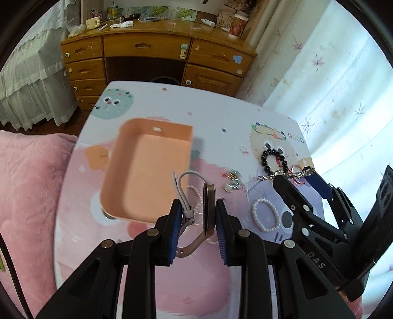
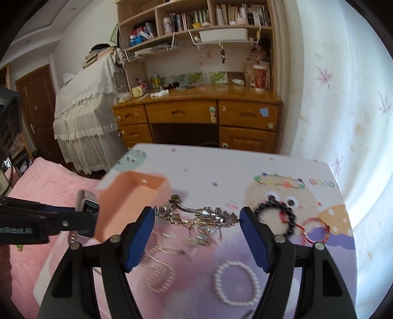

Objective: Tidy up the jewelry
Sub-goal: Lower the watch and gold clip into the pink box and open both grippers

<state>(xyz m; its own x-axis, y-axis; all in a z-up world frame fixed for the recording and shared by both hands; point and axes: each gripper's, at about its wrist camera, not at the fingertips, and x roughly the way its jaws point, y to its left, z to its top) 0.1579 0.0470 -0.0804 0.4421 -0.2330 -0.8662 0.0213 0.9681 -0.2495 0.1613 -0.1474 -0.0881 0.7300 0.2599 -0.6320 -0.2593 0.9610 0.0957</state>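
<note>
Left gripper [image 1: 198, 213]: we see it pinching the watch [image 1: 208, 208].
Right gripper [image 2: 196, 222]: we see it clamping the silver hairpiece [image 2: 196, 216].
Tray [image 1: 147, 171]: peach, on the table [image 1: 221, 115].

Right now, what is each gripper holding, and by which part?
Left gripper holds a watch, pinched across its face and strap. Right gripper holds a silver bracelet by its ends.

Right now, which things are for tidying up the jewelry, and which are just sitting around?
For the job:
- wristwatch, in the left gripper
- silver hair clip, in the right gripper
- peach box
- black bead bracelet
- pearl bracelet
- red wire bangle

Just lying about:
- wooden desk
- paper cup
- bookshelf
- pink blanket
</note>
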